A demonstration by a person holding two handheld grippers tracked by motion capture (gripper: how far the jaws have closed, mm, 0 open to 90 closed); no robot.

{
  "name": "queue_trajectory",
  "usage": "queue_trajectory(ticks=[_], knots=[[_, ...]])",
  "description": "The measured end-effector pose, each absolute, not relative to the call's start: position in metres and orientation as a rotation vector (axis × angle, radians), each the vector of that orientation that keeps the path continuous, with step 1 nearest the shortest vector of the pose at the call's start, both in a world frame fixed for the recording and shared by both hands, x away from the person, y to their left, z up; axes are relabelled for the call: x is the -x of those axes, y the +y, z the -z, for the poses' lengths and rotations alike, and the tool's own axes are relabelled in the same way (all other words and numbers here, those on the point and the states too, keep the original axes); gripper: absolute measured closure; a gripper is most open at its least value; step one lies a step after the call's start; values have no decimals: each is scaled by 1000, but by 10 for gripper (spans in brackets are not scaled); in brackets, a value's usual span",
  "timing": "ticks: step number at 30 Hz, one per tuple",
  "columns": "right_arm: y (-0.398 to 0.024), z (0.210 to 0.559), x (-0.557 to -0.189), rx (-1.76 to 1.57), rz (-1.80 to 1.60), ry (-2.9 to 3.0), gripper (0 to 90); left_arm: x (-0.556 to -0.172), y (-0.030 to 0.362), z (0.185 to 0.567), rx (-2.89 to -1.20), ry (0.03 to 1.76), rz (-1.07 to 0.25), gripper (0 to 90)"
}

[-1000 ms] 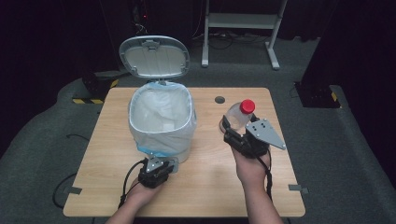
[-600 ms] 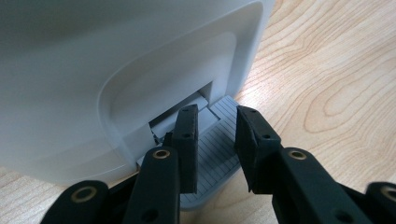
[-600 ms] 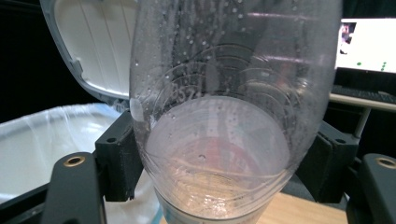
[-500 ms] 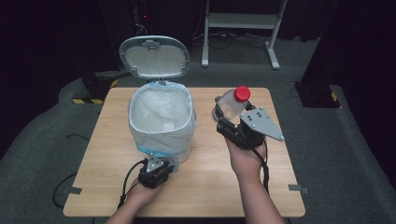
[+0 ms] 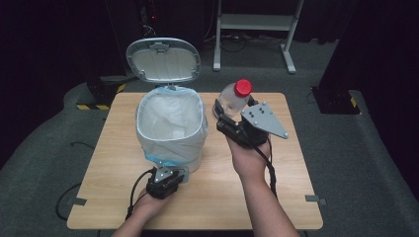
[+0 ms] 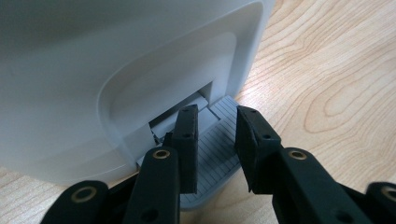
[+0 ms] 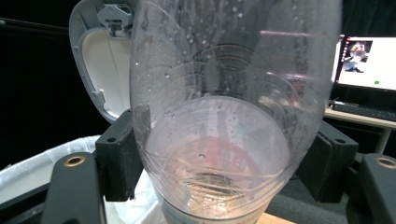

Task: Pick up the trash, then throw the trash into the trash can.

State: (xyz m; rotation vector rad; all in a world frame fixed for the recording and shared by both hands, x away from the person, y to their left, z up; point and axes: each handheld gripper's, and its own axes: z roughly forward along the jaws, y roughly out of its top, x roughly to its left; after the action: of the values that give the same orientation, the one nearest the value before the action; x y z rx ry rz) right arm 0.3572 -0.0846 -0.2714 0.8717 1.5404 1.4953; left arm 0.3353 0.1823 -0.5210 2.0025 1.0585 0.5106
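Note:
A white pedal bin lined with a white bag stands on the wooden table, its lid up. My left gripper sits low at the bin's front base. In the left gripper view its jaws stand a little apart over the grey ribbed pedal, with nothing between them. My right gripper is shut on a clear plastic bottle with a red cap, held in the air just right of the bin's rim. The bottle's base sits between the jaws of the right gripper, with the raised lid behind it.
The bag's rim lies below and left of the bottle. A small dark round mark on the table is partly behind the bottle. Beyond the table are a white stand and dark floor. A monitor glows at the far right.
My right gripper has lifted the bottle and carried it up and to the left, closer to the bin's rim. The left gripper has stayed at the pedal.

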Motion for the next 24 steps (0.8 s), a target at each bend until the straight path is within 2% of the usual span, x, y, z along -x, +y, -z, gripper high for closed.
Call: queue_trajectory(ticks=[10, 24], knots=[[-67, 258, -359, -839, -1543, 1524, 268, -335, 183, 521, -2006, 1053, -512, 696], [-19, 244, -362, -757, -1619, 1575, 268, -335, 181, 521, -2000, 1063, -493, 696]])
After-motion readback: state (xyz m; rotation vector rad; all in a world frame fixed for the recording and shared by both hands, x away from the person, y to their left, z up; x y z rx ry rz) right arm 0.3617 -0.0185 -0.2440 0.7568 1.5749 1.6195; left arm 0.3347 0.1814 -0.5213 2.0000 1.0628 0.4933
